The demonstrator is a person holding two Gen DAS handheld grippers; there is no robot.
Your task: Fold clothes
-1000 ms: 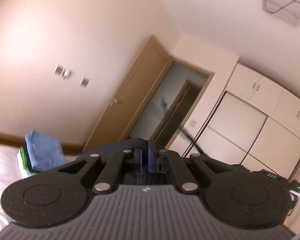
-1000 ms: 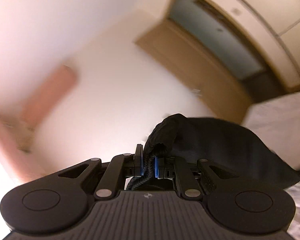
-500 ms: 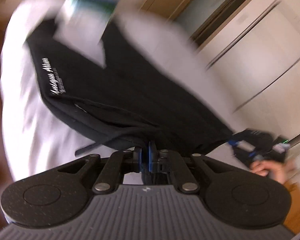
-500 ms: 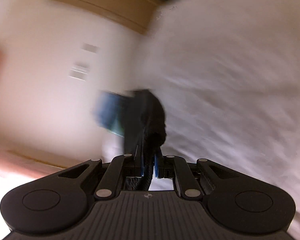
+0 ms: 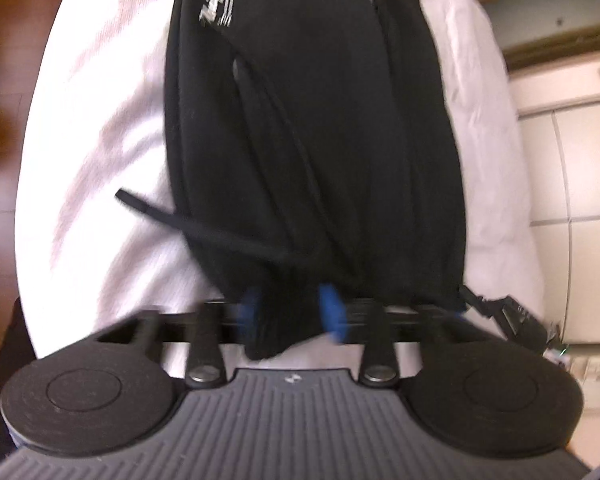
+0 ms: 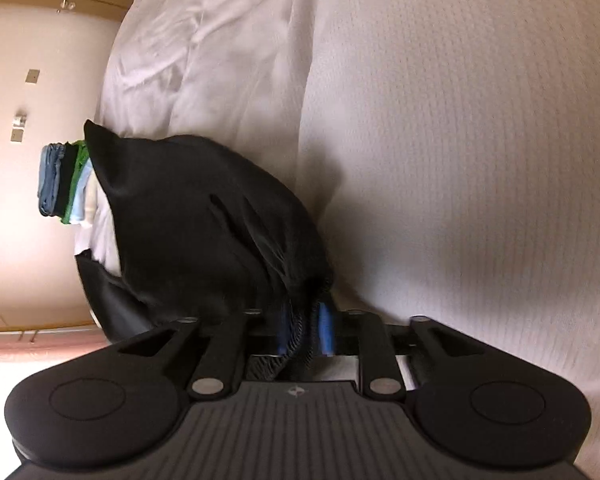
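A black garment (image 5: 320, 120) with a white printed logo (image 5: 216, 4) lies stretched along the white bed (image 5: 100, 160), its drawstring (image 5: 204, 224) trailing off to the left. The near end of the cloth sits between the blue pads of my left gripper (image 5: 292, 312), whose jaws are opening and stand well apart. In the right wrist view the same black garment (image 6: 188, 216) is bunched low on the bed (image 6: 460, 160). Its ribbed edge lies between the pads of my right gripper (image 6: 305, 330), whose jaws are opening too.
A stack of folded clothes (image 6: 60, 180), blue and green among them, sits at the far end of the bed by the wall. Wooden floor (image 5: 0, 140) shows left of the bed and white wardrobe doors (image 5: 580, 200) to the right.
Both grippers came down from pointing at the walls to the bed, carrying the black garment. It now lies on the sheet, and both pairs of pads have parted from a tight pinch.
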